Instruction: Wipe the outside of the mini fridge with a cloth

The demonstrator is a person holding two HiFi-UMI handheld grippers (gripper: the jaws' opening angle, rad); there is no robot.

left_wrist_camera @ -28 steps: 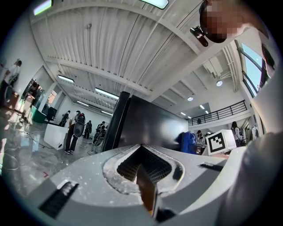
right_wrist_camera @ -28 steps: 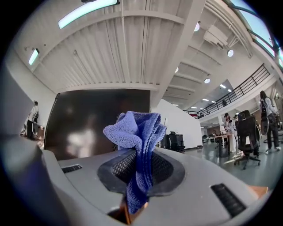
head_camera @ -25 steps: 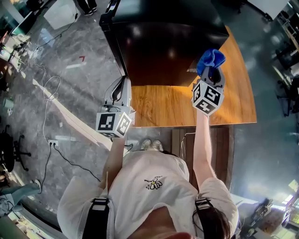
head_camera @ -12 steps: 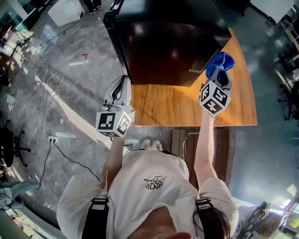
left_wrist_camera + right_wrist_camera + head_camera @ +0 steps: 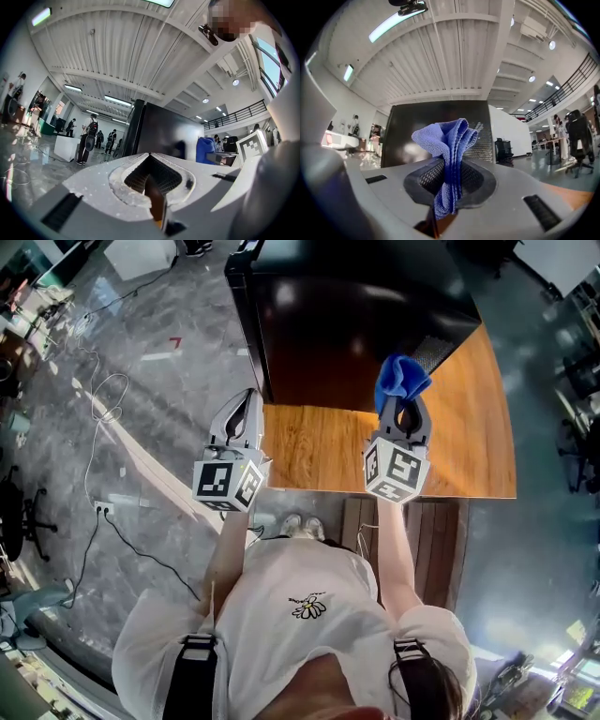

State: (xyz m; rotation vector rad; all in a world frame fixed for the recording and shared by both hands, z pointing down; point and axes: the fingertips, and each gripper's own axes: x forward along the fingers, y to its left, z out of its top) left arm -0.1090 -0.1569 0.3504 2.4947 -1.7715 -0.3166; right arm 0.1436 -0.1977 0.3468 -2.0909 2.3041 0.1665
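Two claws: my right claw (image 5: 397,411) pinches the cloth (image 5: 400,379) at the mini fridge's (image 5: 356,324) near face, perhaps touching; my left claw (image 5: 246,401) is pressed together, empty. Next, I press and sweep.

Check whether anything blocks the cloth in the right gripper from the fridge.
Nothing visible does. The right gripper holds the blue cloth facing the black mini fridge, with only bare wooden tabletop below the gap.

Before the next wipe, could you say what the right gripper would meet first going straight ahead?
Likely the mini fridge's black wall, directly ahead; the blue cloth in the right gripper would touch first.
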